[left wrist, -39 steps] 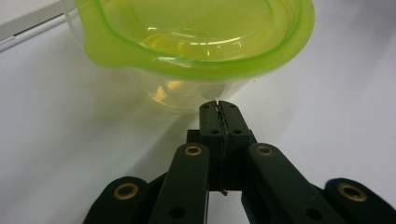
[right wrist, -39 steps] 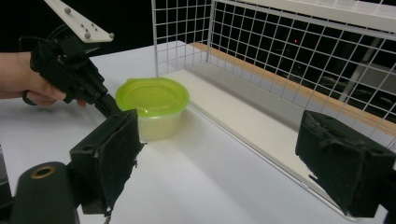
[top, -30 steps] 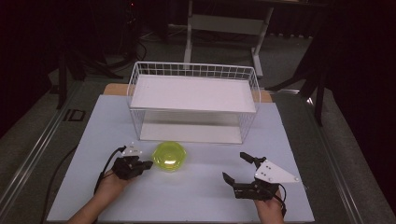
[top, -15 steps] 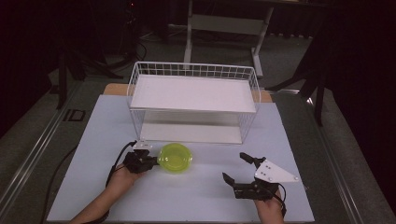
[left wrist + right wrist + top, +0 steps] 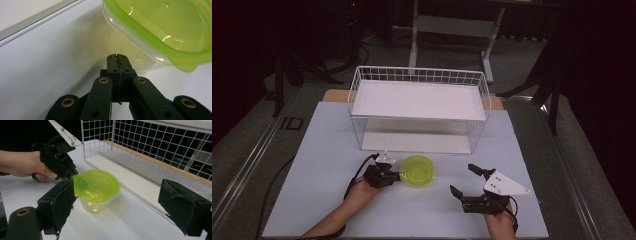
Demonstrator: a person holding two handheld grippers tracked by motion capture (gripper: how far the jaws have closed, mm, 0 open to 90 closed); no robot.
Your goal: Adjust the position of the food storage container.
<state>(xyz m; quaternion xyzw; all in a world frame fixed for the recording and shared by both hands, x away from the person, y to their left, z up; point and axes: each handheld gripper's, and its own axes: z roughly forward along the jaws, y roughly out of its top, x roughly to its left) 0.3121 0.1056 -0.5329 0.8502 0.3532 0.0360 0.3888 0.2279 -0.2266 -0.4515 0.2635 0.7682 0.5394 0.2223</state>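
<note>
- Two tools on the desk [image 5: 327,150], one per hand, both on the near side.
- Left tool [image 5: 392,176]: jaws pressed together with nothing between them, tips just beside the left edge of the green container [image 5: 417,170]; whether they touch it is unclear. In the left gripper view the clenched tips [image 5: 117,58] sit just under the container's rim [image 5: 160,30].
- Green container: translucent, round, lid on, upright on the desk, just near of the white wire basket [image 5: 419,107], about mid-desk left to right.
- Right tool [image 5: 468,180]: jaws spread wide, released, holding nothing, apart from the container to its right.
- Right gripper view: container [image 5: 96,187] between the spread jaws but farther off, left tool [image 5: 60,161] at its far-left edge, basket mesh [image 5: 155,142] behind.
</note>
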